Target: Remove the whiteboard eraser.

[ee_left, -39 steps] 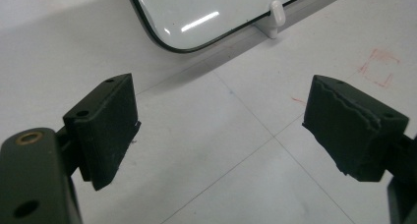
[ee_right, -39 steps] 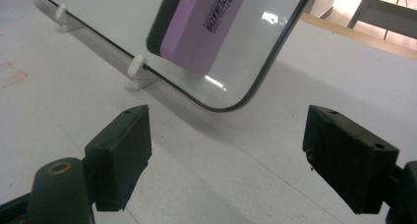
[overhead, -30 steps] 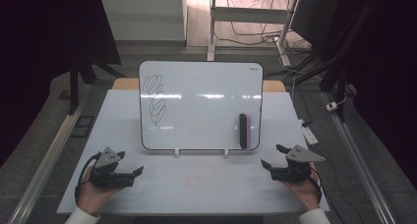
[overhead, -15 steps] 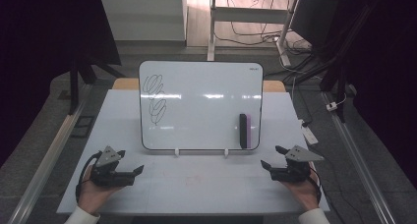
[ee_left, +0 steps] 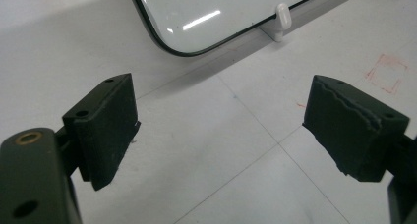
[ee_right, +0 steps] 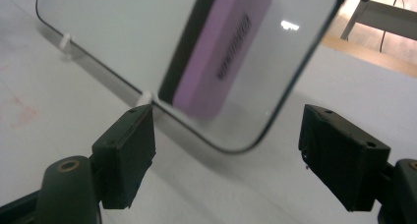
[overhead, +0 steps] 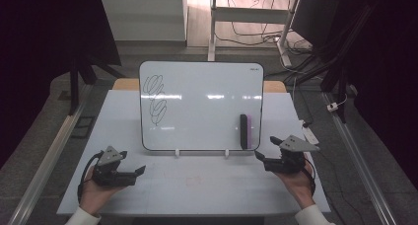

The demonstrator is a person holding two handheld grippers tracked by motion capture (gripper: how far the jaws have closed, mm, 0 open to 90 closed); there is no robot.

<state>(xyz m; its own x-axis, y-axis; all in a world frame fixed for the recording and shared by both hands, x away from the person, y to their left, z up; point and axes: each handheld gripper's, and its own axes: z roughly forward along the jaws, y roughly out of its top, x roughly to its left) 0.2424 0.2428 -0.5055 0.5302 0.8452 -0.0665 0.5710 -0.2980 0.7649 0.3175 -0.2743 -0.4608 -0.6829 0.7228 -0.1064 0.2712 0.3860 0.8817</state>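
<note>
A whiteboard (overhead: 207, 104) stands tilted on white clips in the middle of the table, with black scribbles (overhead: 155, 97) at its upper left. A purple eraser with a black base (overhead: 245, 131) sticks to the board's lower right; it looms close in the right gripper view (ee_right: 216, 52). My left gripper (overhead: 139, 171) rests at the front left, open, jaws wide apart over bare table (ee_left: 221, 130), with the board's lower corner (ee_left: 196, 22) ahead. My right gripper (overhead: 259, 156) sits at the front right, open, just below the eraser (ee_right: 226, 155).
The white table (overhead: 207, 185) has faint red marks (overhead: 194, 179) near its front middle, also a red square outline (ee_left: 388, 74) in the left gripper view. A white power strip (overhead: 309, 133) lies at the table's right edge. Desk legs and cables stand beyond the table.
</note>
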